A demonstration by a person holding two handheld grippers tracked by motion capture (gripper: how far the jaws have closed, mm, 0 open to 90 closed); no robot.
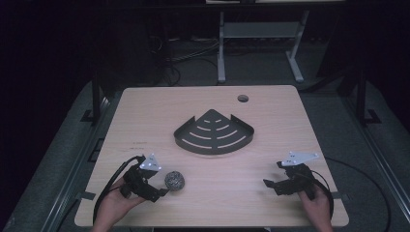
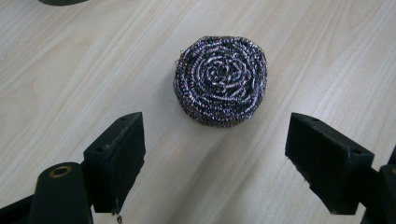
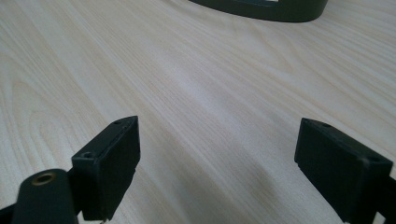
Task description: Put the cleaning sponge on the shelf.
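In the left gripper view only a sliver of the dark metal quarter-round corner shelf shows, cut off by the top edge of the picture, and in the right gripper view its curved front wall is likewise clipped at the top; the person's forearms are cut off at the bottom of the high view, and the room beyond the pale wooden worktop is too dark to make out beyond some table legs and cables; the round steel-wool scouring pad is a squat coil of shiny wire, silver with purplish glints, wound in a spiral on its upper face and dark in the gaps; it lies flat on the worktop near the front edge toward the left corner, just beyond the tips of the left gripper, whose jaws stand wide apart and clear of it on either side; the right gripper rests near the front right corner, jaws also spread wide over bare wood, holding nothing; the shelf sits about mid-worktop, well apart from the pad.
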